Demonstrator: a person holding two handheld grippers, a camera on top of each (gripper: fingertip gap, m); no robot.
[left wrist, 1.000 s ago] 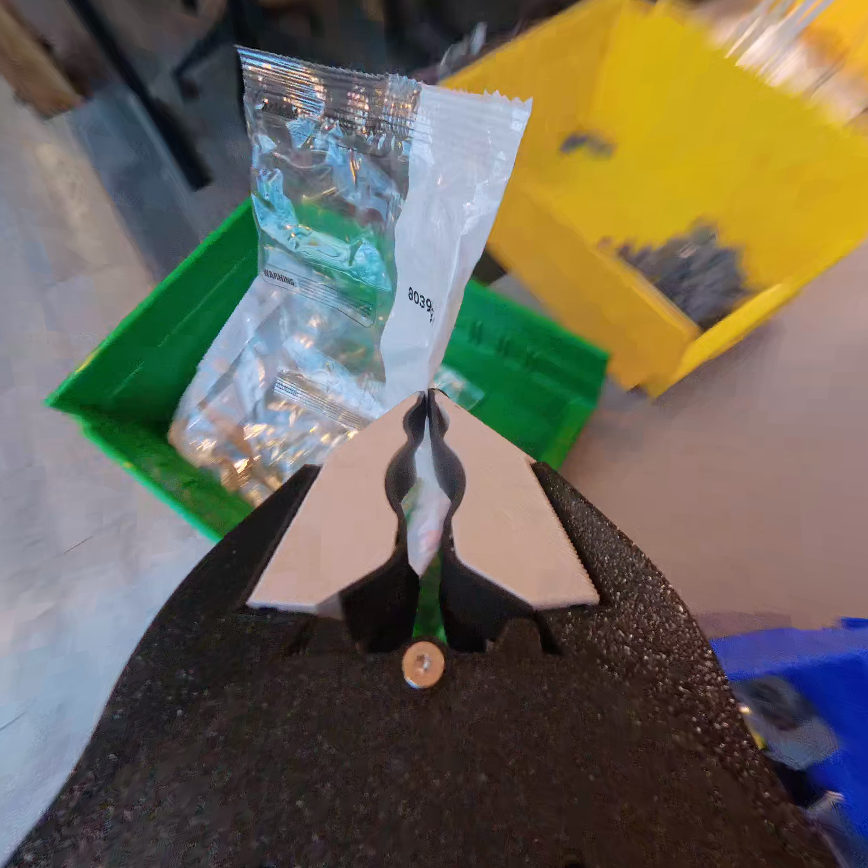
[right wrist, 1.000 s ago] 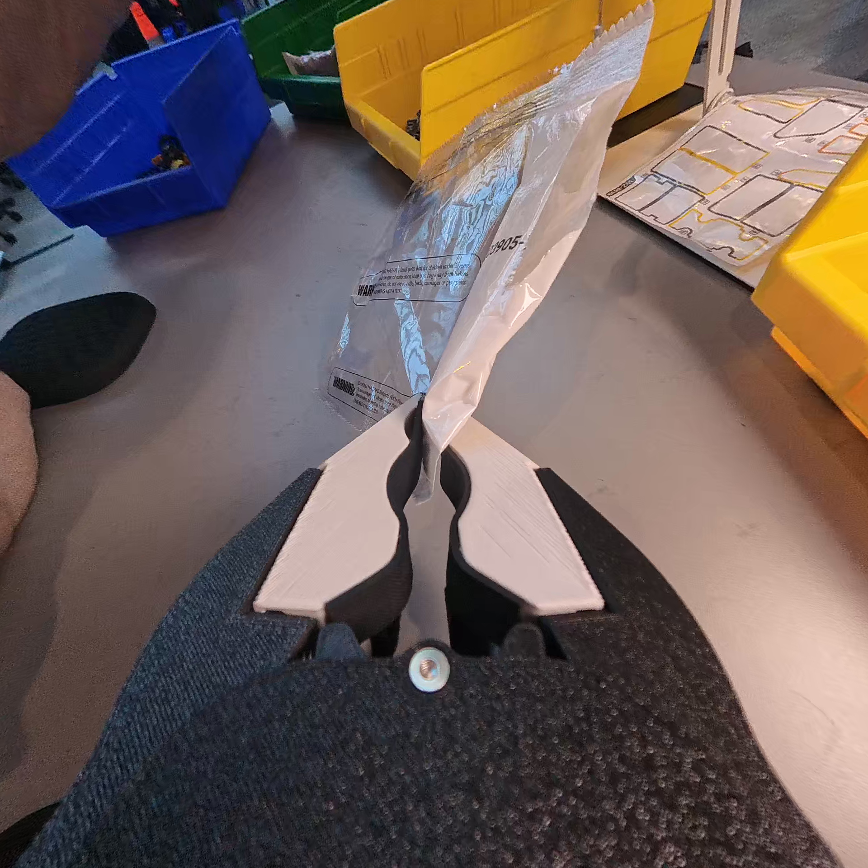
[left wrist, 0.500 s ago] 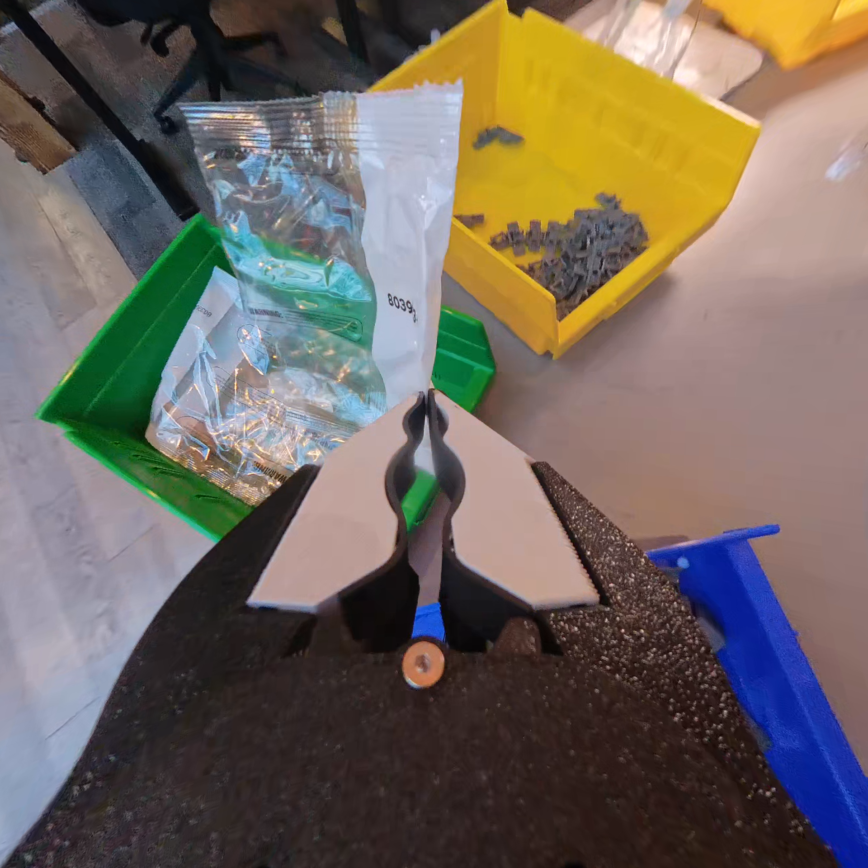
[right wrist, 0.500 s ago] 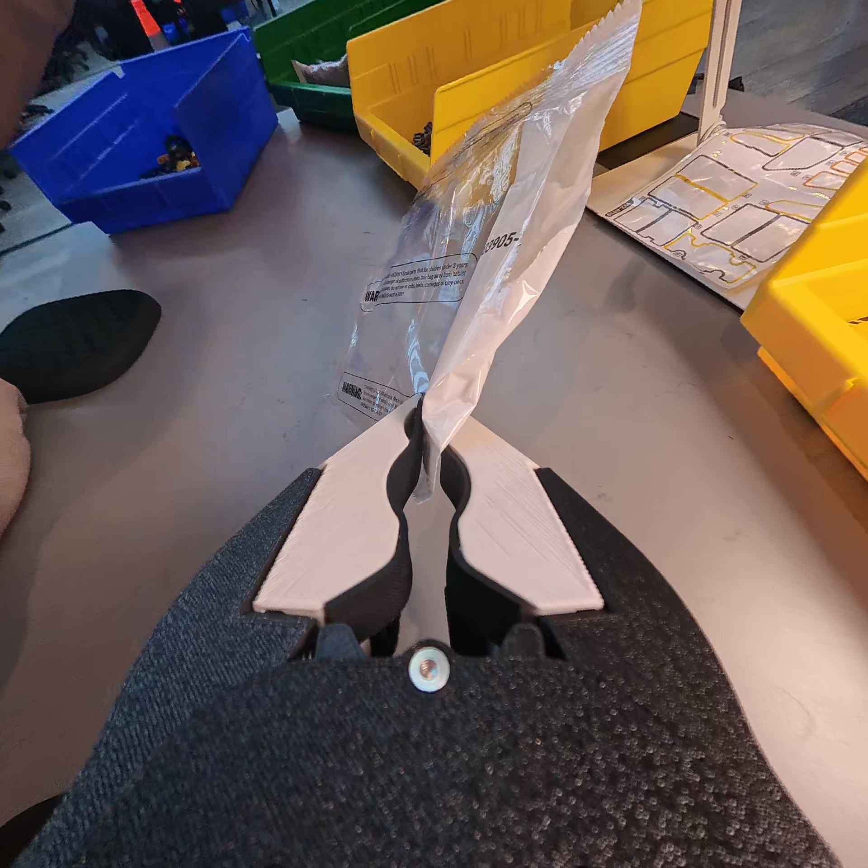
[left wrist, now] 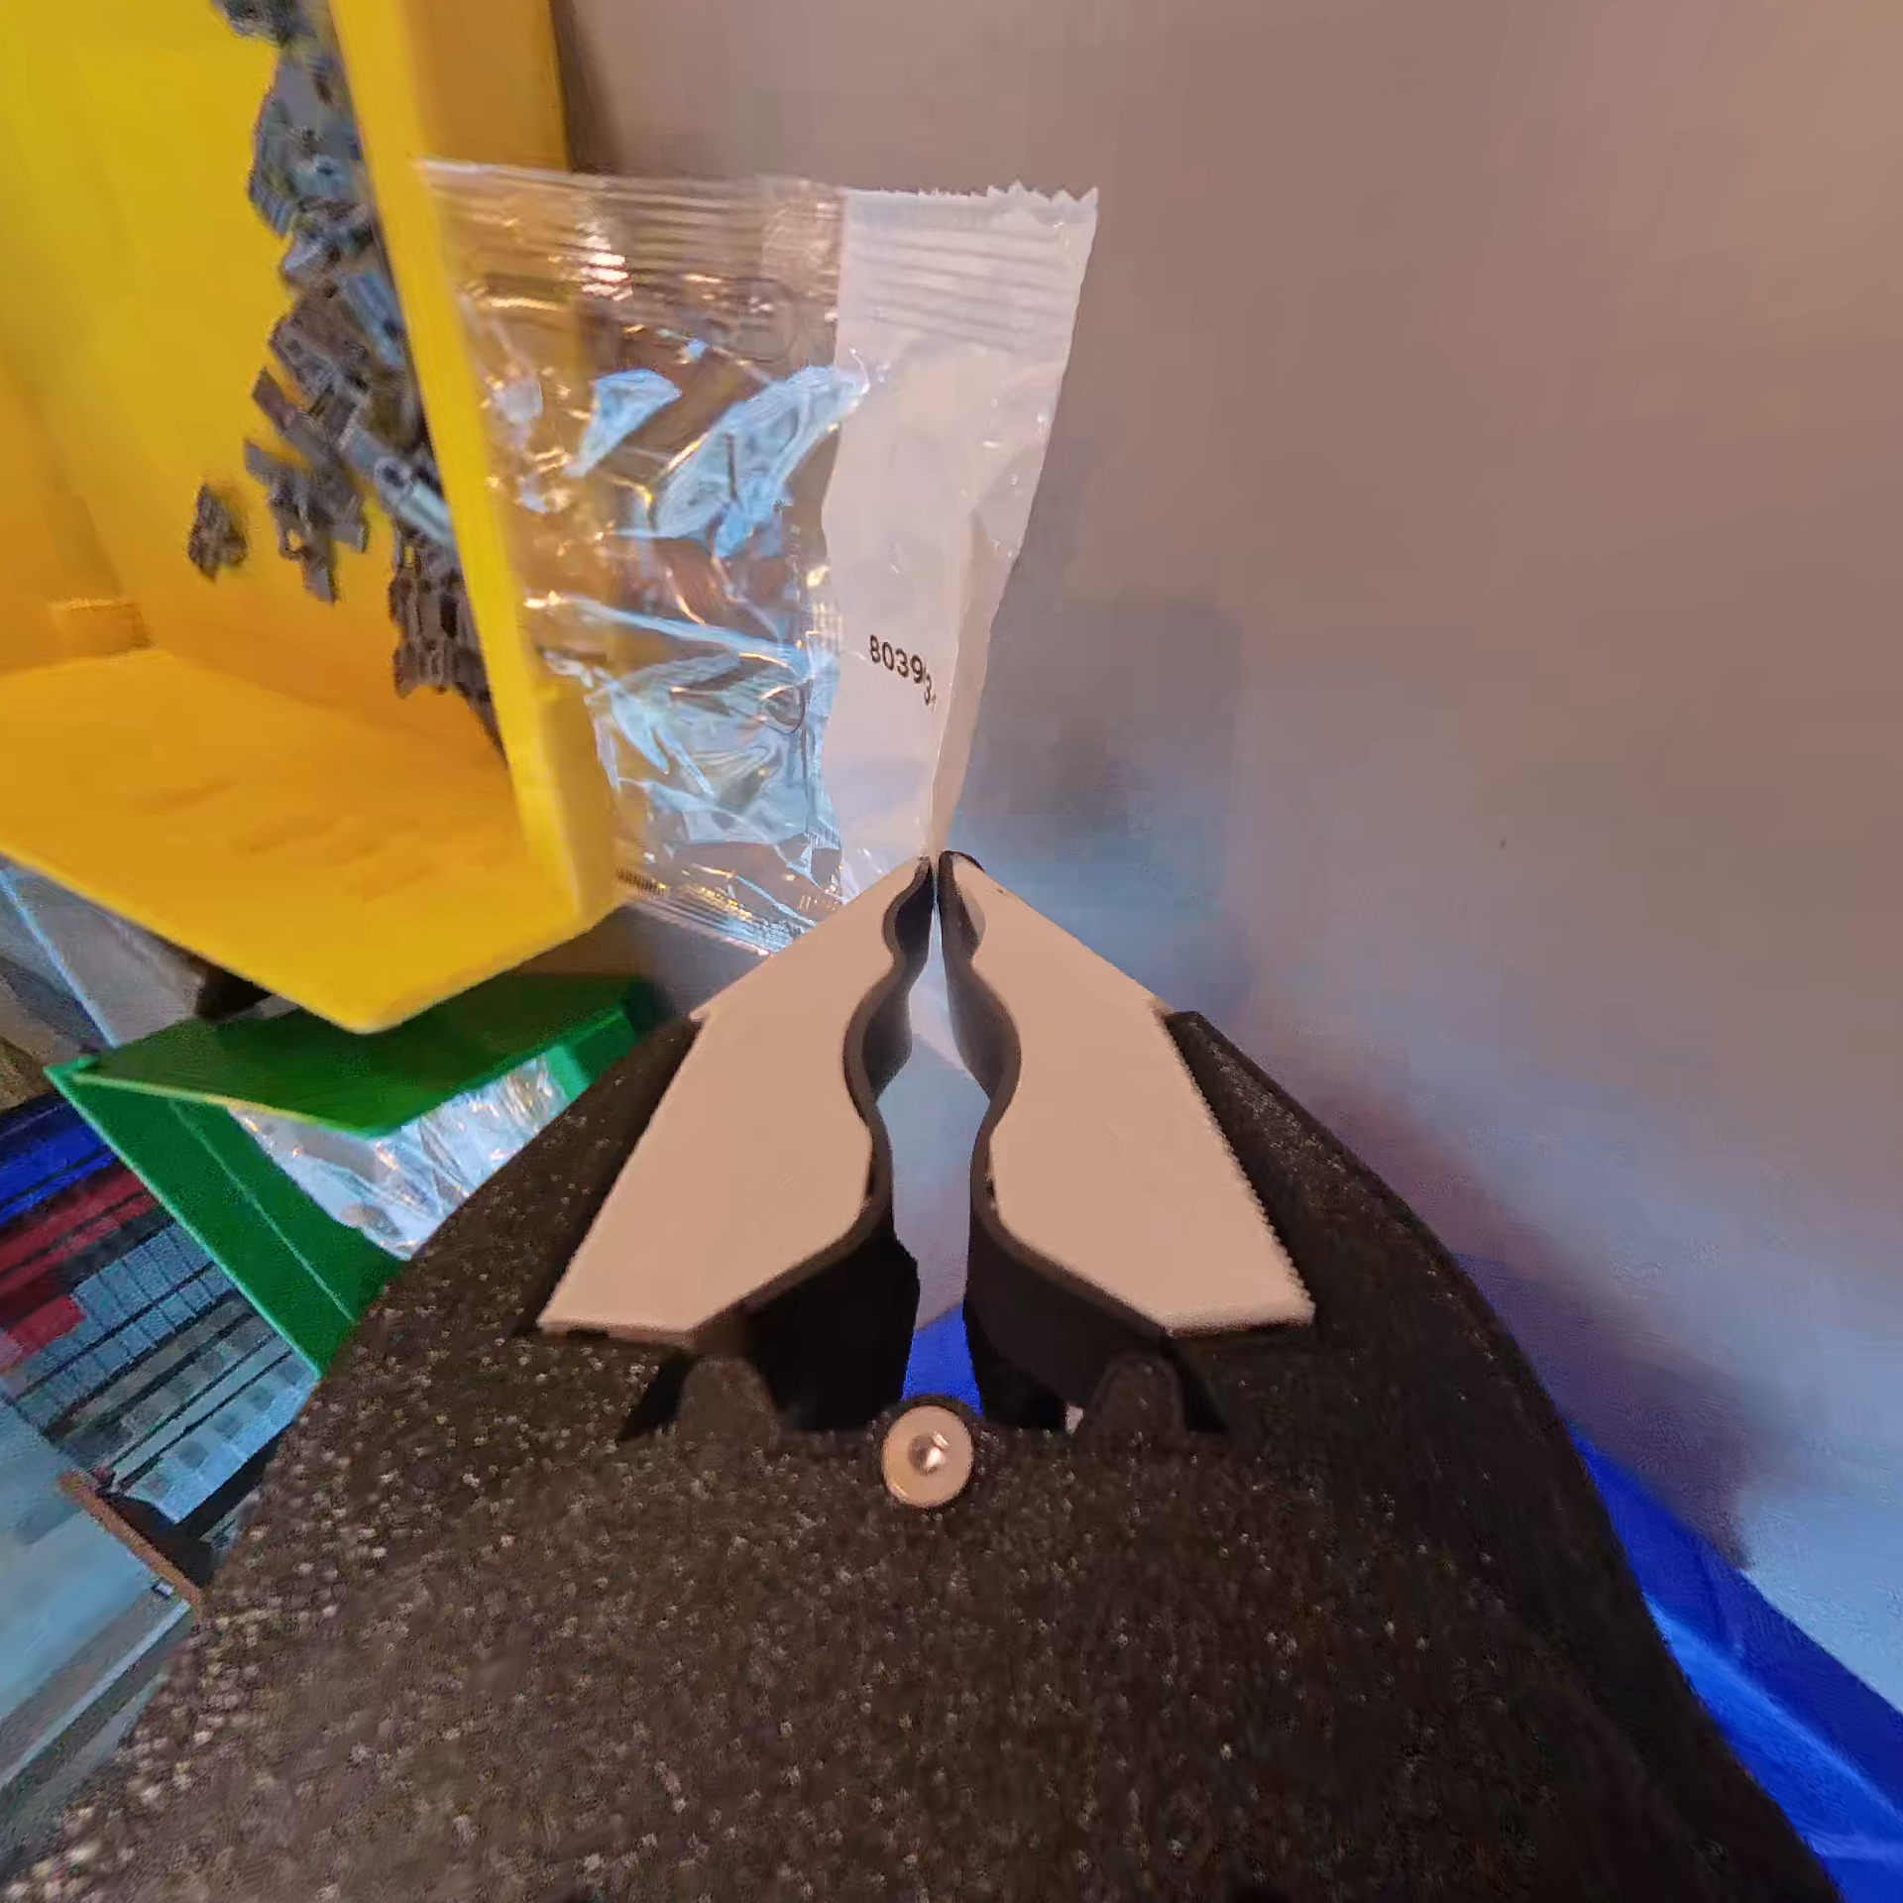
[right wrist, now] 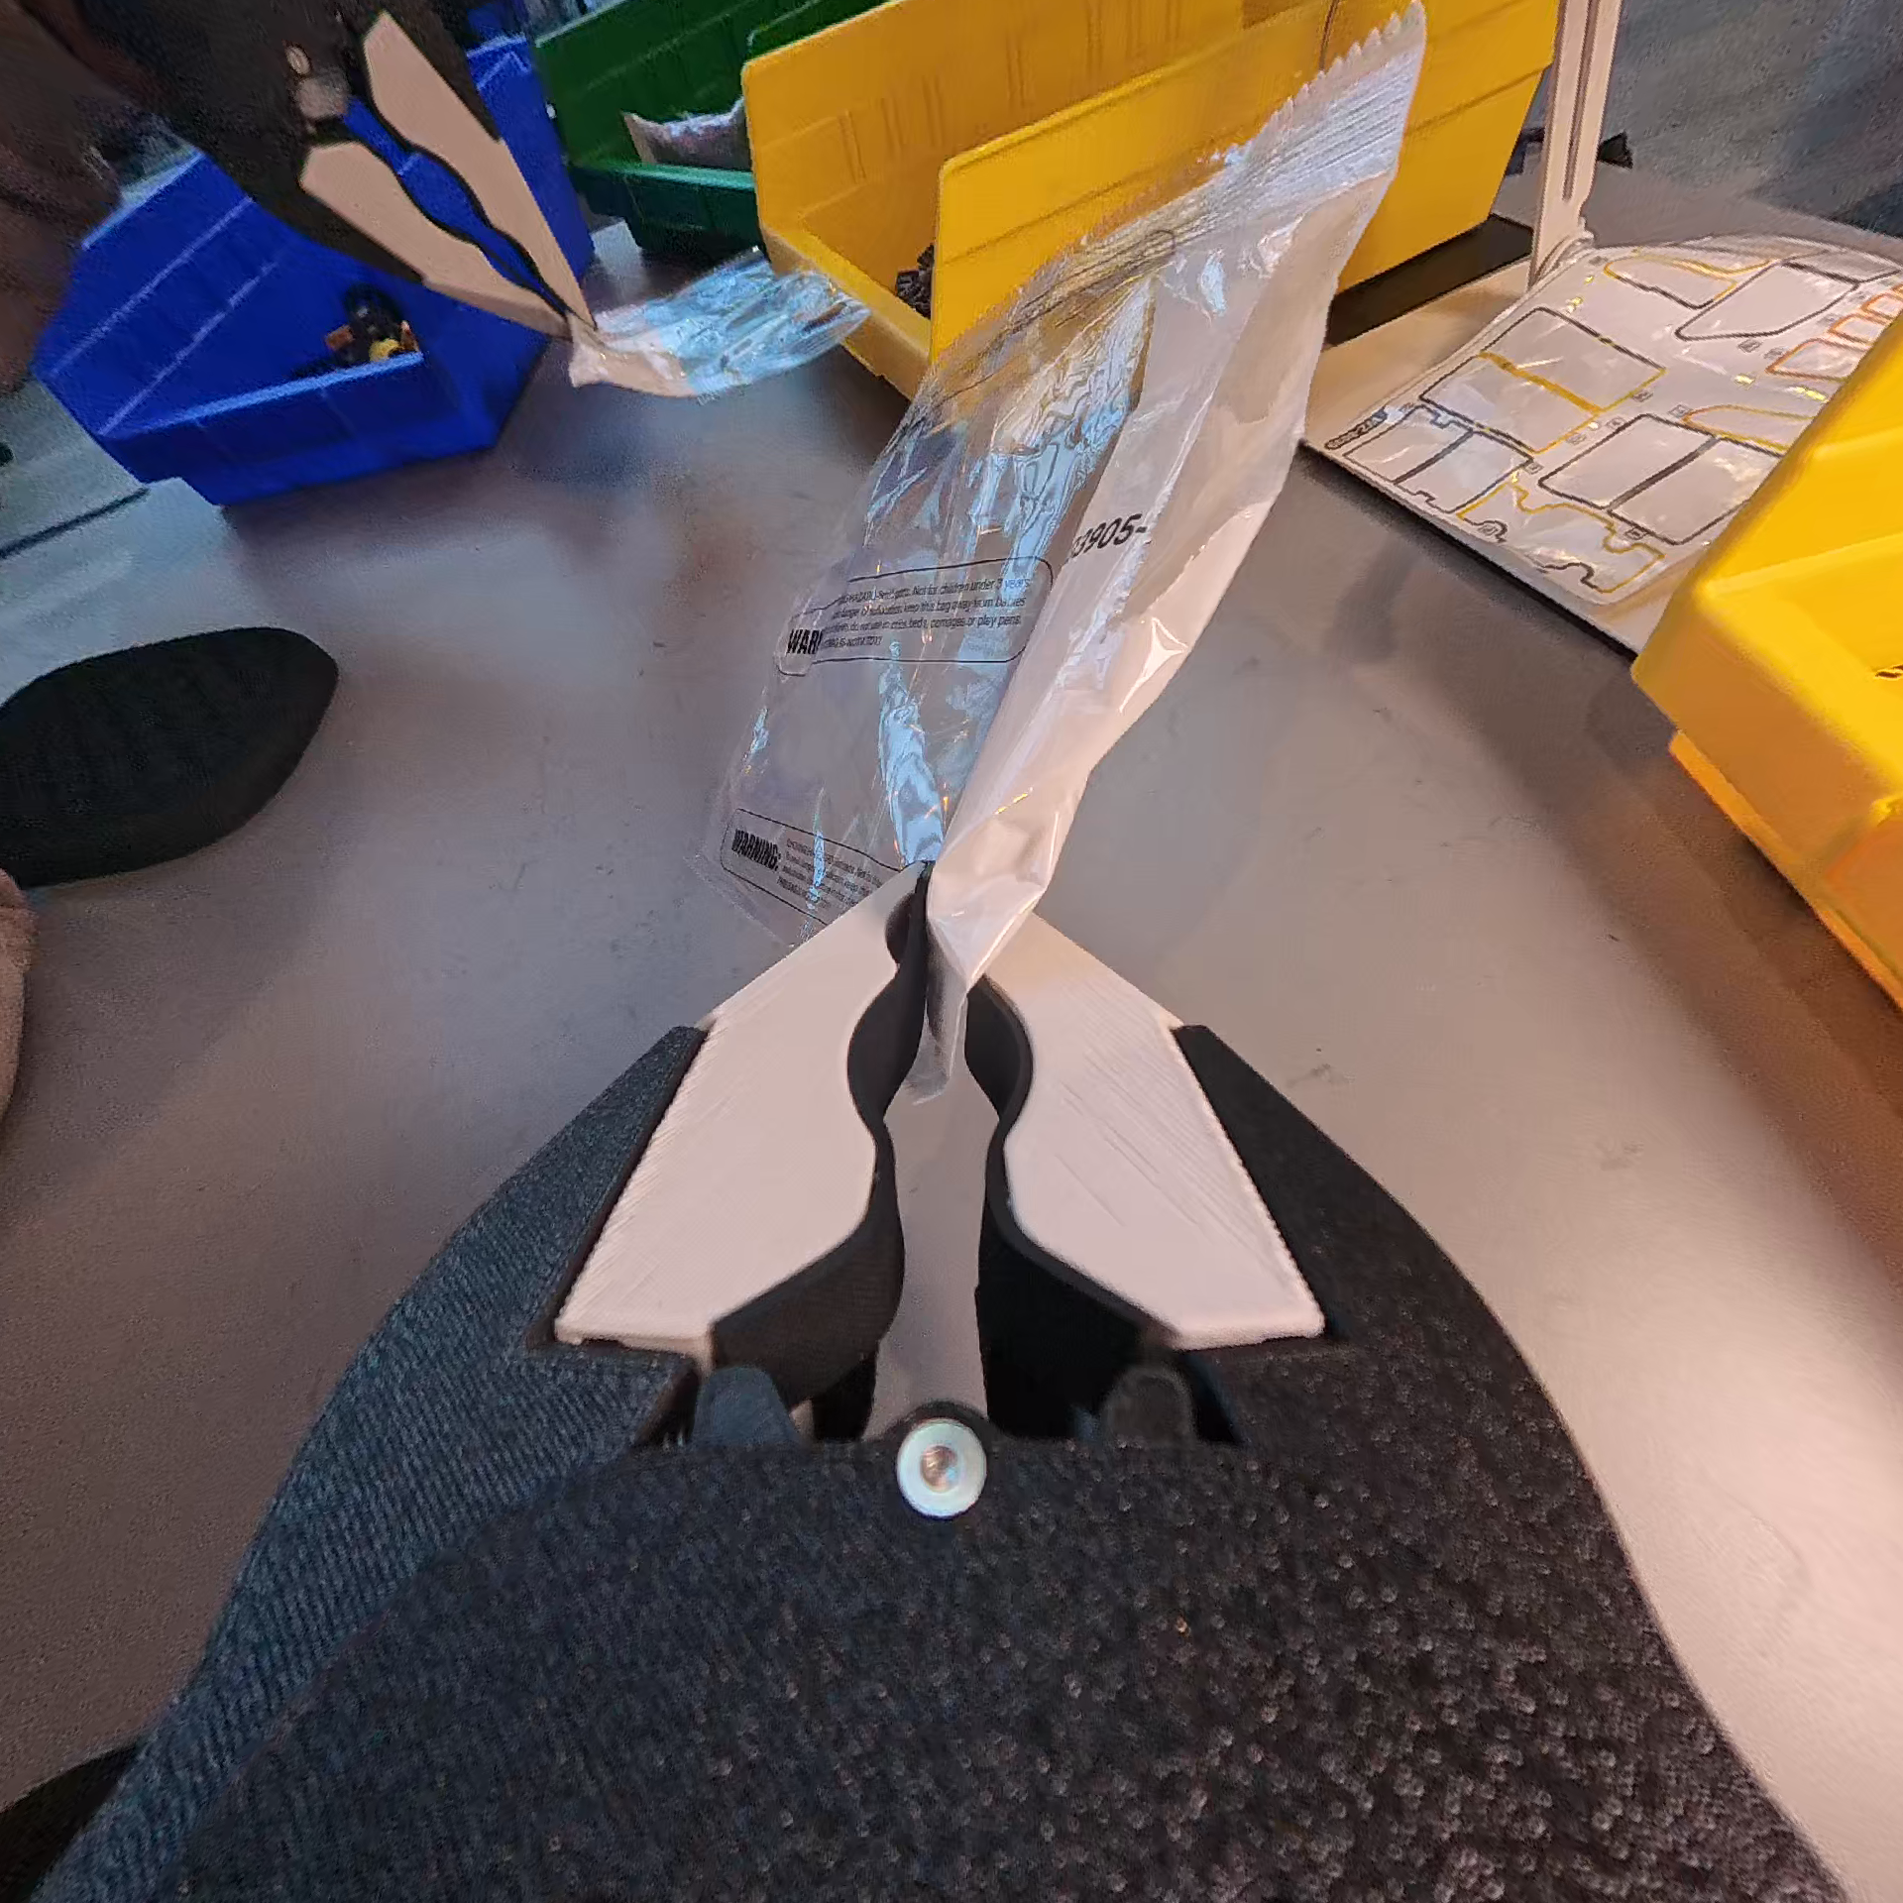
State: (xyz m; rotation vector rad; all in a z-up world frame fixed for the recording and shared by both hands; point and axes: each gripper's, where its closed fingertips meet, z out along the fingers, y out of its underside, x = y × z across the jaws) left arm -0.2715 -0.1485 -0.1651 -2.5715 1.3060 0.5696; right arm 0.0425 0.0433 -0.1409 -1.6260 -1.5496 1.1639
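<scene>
Left gripper (left wrist: pixel 935 863) fingers pinching a clear bag (left wrist: pixel 783 535) by its corner; right gripper (right wrist: pixel 929 875) fingers likewise clamped on another bag (right wrist: pixel 1040 577), yellow bin (right wrist: pixel 875 134) beyond the fingertips.

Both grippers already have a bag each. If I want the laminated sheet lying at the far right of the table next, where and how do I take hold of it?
Judging by its pose, take the sheet by its near edge, coming in low along the table from the open side. It lies flat, so only an edge gives the fingers purchase. The yellow bin crowds its right, the white stand its back. The right gripper is nearest but full.
</scene>
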